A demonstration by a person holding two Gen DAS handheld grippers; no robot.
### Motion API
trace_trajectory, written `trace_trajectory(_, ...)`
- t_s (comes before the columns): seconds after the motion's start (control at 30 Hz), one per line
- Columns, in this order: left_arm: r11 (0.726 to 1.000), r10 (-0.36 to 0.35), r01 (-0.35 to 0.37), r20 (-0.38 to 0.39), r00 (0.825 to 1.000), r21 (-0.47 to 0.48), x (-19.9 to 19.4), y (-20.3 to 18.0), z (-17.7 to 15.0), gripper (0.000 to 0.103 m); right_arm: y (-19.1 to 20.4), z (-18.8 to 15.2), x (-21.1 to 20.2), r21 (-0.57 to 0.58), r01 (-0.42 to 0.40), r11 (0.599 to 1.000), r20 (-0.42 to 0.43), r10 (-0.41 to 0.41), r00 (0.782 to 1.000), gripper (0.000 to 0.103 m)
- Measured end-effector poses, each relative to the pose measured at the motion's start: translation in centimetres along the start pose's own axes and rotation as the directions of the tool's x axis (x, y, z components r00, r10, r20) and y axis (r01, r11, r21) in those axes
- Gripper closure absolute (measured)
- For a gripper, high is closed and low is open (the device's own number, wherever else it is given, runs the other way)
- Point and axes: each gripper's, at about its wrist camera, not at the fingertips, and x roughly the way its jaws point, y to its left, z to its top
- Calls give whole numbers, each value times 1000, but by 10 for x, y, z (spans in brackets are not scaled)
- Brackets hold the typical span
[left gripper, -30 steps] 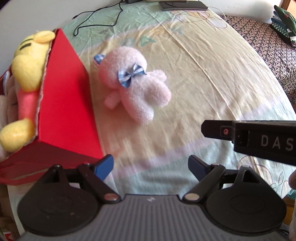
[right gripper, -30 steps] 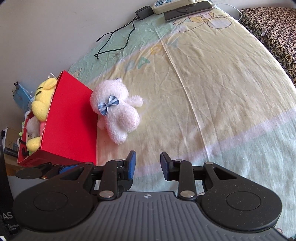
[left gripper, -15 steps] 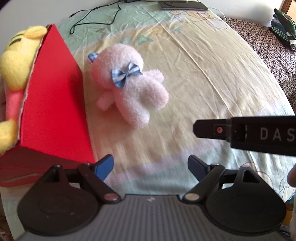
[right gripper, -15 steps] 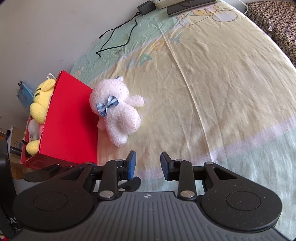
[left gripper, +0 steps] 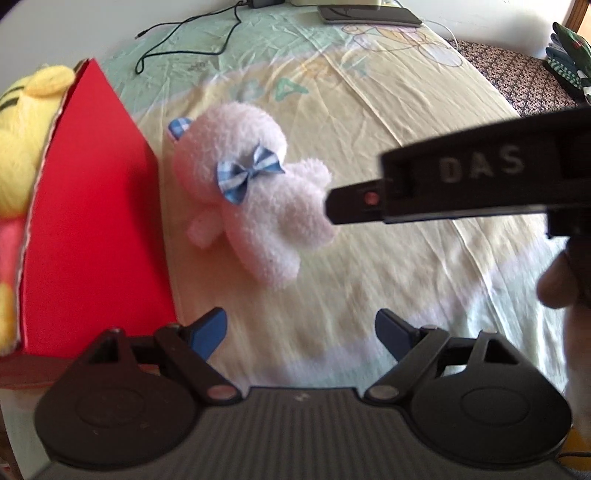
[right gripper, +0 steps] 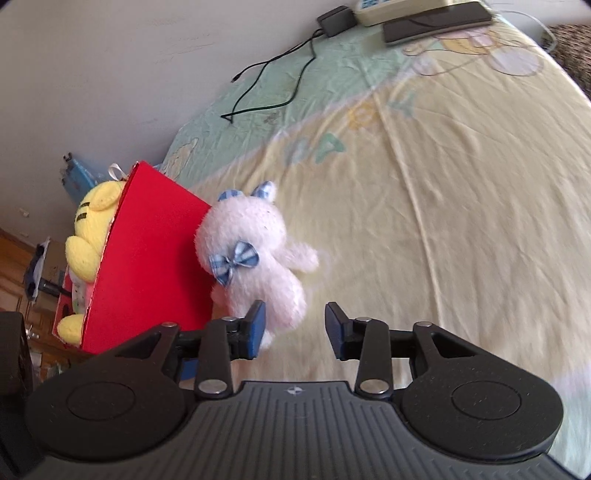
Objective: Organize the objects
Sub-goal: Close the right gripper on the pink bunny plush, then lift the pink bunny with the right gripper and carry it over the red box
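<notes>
A pink plush bear [left gripper: 255, 199] with a blue checked bow lies on the yellow bedsheet, against the side of a red box [left gripper: 92, 229]. It also shows in the right wrist view [right gripper: 255, 266], next to the red box [right gripper: 147, 266]. A yellow plush toy [right gripper: 90, 229] sits inside the box. My left gripper [left gripper: 301, 332] is open and empty, short of the bear. My right gripper [right gripper: 293, 328] is open, its left finger beside the bear's legs. Its black body [left gripper: 461, 181] reaches in from the right in the left wrist view.
A black cable [right gripper: 273, 85], a charger, a dark tablet [right gripper: 436, 22] and a remote lie at the bed's far end. The wall runs along the left. A patterned cushion [left gripper: 517, 77] lies to the right of the bed.
My right gripper has opened wider and moved forward to the bear's legs. My left gripper has shifted a little closer; the bear looks nearer and more central.
</notes>
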Motion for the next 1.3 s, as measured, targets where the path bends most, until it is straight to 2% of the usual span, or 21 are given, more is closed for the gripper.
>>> trace_trajectory(0.3,1000,-26,26,-2,1000,-8,7,3,2,14,2,11,29,-27,-26,999,-49,24,998,57)
trace_trajectory(0.47,999,-54,54,1,999,-7,7,6,-5,14,-2,12,40,15,-108,994,-90,109,990,56)
trace_trajectory(0.53,998,-68,68,6,998,-11,5,8,-7,16,0,12,42,15,-138,990,-91,139,986,65)
trace_trajectory(0.63,997,-77,78,9,997,-13,4,11,-8,17,4,11,42,13,-165,986,-99,165,981,71)
trace_trajectory(0.83,992,-123,123,35,992,-4,-6,15,-15,16,-2,1,21,28,-177,984,-89,179,980,73)
trace_trajectory(0.97,985,-171,170,46,984,32,-15,16,-27,15,-7,-19,1,13,-159,987,-109,160,981,73)
trace_trajectory(1.17,970,-237,235,32,971,64,-22,18,-45,14,-17,-53,-25,75,-151,986,-134,160,978,72)
trace_trajectory(1.3,964,-259,255,52,964,75,-24,16,-44,12,-15,-65,-37,57,-127,990,-125,133,983,67)
